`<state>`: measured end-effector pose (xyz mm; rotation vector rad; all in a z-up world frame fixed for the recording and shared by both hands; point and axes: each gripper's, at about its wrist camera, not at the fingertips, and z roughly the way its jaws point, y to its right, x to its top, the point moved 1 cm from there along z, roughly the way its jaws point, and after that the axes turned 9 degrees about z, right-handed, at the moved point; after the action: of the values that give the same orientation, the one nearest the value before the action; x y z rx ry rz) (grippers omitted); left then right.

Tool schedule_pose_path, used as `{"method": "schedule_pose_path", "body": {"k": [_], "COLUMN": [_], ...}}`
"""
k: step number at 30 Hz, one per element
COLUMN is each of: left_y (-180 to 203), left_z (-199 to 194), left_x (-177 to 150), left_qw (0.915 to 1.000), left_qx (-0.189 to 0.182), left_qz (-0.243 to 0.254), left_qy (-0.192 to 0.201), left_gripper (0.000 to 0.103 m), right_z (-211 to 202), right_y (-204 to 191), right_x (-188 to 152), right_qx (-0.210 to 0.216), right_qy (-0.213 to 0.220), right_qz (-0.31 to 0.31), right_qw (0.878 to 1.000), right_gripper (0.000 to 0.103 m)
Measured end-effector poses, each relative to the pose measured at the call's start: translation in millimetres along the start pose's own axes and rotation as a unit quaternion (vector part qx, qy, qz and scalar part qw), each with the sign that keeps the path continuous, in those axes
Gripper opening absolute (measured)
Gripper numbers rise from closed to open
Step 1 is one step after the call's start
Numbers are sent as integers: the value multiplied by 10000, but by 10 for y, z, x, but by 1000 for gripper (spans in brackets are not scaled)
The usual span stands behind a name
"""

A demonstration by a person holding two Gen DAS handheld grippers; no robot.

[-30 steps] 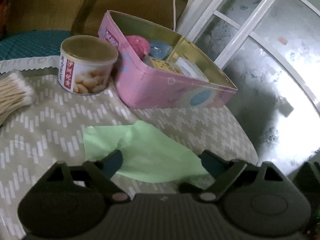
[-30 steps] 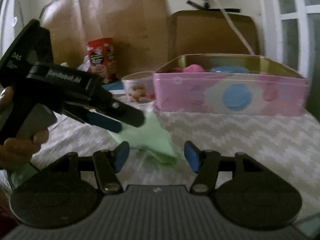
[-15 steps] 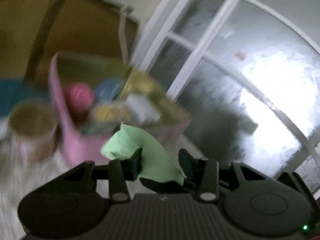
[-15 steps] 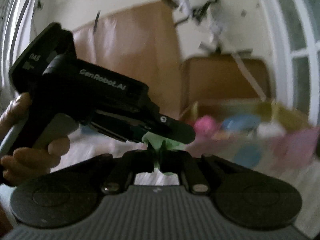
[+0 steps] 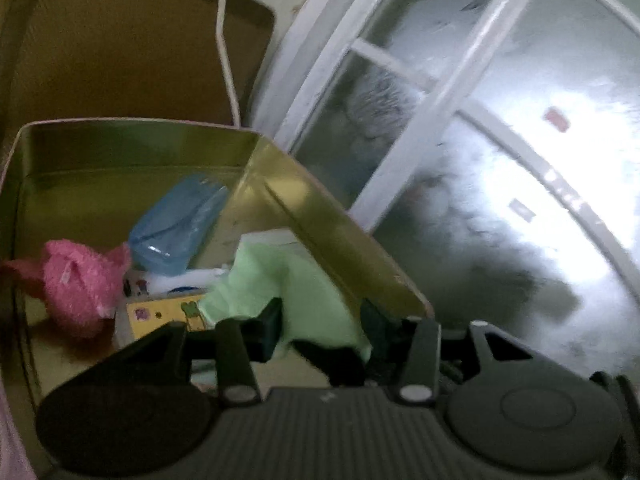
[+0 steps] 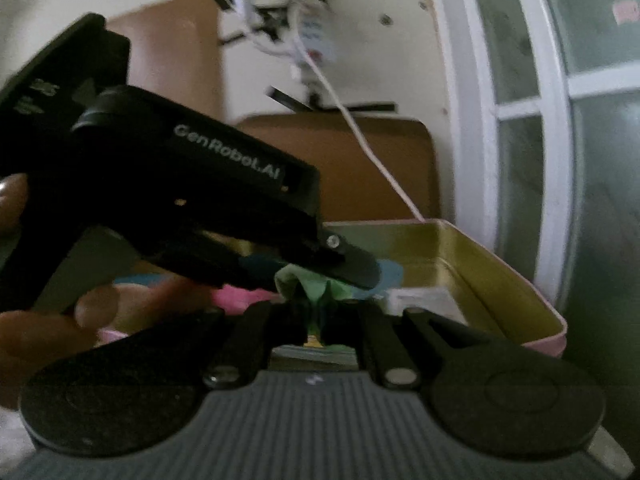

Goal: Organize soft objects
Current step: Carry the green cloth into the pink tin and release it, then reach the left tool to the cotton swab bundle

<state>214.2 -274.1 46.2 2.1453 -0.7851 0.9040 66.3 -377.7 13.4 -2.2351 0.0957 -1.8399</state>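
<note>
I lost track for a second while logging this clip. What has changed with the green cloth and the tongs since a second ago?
The green cloth lay flat on the table; now both the left tongs and the right tongs have closed on it, lifted it and carried it over the open tin. The pink plush and blue pouch stay inside the tin.

Black left hand-held gripper [image 6: 320,276] marked GenRobot.AI, silver screw, blue pads

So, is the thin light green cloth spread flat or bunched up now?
Bunched up: the light green cloth hangs crumpled between both shut grippers, above the gold-lined tin.
</note>
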Motion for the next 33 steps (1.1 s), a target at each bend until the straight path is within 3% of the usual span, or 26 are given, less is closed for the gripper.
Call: {"method": "schedule_pose_path", "body": {"k": [1, 3, 5, 6, 14, 20, 23, 28, 33], "left_y": [-10, -30, -16, -14, 177, 366, 372, 202, -29], "left_z": [60, 105, 78, 62, -525, -1051, -1268, -1529, -1756], "left_x": [4, 13, 16, 29, 17, -521, -874, -1380, -1695], "left_qw": [10000, 9996, 9993, 9993, 9969, 9931, 9917, 9850, 9727], "left_qx": [85, 285, 346, 359, 471, 839, 1002, 1663, 2314], "left_qz": [-14, -77, -54, -15, 146, 546, 637, 443, 158], "left_qy": [-23, -2, 94, 129, 610, 609, 502, 118, -34], "left_gripper": [52, 61, 67, 68, 70, 73, 73, 73, 73], "right_z": [60, 167, 207, 197, -86, -536, -683, -722, -750], "right_y": [50, 132, 182, 192, 202, 26, -50, -234, -383], "right_x": [-1, -1, 0, 8, 56, -97, -243, -489, -659], "right_qx": [-123, -339, -487, -533, -651, -492, -403, -237, -131], "right_qy": [-40, -135, -219, -166, 275, 412, 174, -617, -1208], "right_qz": [9, 20, 105, 145, 405, 693, 880, 930, 1111], "right_qw": [9999, 9993, 9985, 9983, 9967, 9955, 9952, 9935, 9864], "right_gripper": [11, 25, 58, 60, 61, 61, 61, 61, 61]}}
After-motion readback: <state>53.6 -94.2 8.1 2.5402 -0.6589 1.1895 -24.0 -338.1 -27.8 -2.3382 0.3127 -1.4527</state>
